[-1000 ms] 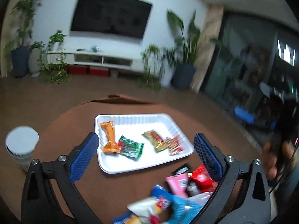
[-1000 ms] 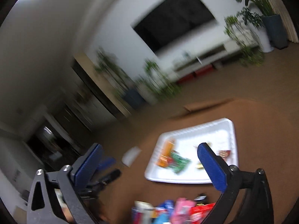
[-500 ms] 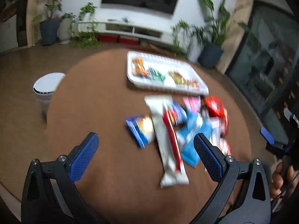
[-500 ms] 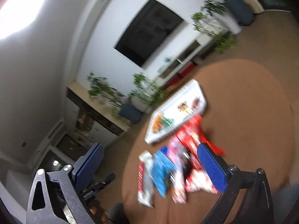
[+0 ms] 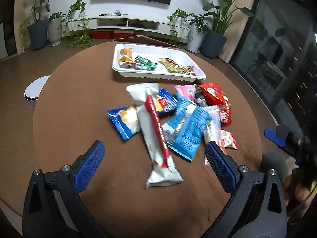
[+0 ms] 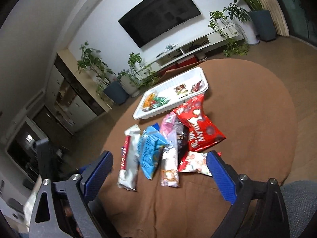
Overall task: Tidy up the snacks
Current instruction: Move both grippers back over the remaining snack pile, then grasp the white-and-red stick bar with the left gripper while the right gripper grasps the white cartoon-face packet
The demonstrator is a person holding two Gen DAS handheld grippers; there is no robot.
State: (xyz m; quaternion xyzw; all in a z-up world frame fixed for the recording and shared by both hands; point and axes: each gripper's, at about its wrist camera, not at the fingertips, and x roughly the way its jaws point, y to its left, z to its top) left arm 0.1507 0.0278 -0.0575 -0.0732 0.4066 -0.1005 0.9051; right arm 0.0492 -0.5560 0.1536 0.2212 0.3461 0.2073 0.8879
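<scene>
A pile of snack packets lies mid-table: a long white bar with a red stripe (image 5: 154, 125) (image 6: 128, 156), a light blue bag (image 5: 186, 125) (image 6: 150, 148), a red bag (image 5: 216, 97) (image 6: 198, 129) and a pink packet (image 5: 185, 91). Behind them a white tray (image 5: 158, 76) (image 6: 158, 115) holds several small packets. My left gripper (image 5: 154, 152) hovers open over the near end of the white bar. My right gripper (image 6: 159, 158) hangs above the pile's near edge. Its jaws are closing, still wide, and touch no packet.
The round brown table (image 5: 69, 119) drops off at its rim on all sides. A white round bin (image 5: 35, 91) stands on the floor to the left. A person's grey-clad knee (image 6: 297, 198) is at the lower right. Potted plants and a TV unit line the far wall.
Both views have tipped downward and pulled back, so the snack pile now fills the middle and the tray sits farther off. The right jaws stand slightly narrower.
</scene>
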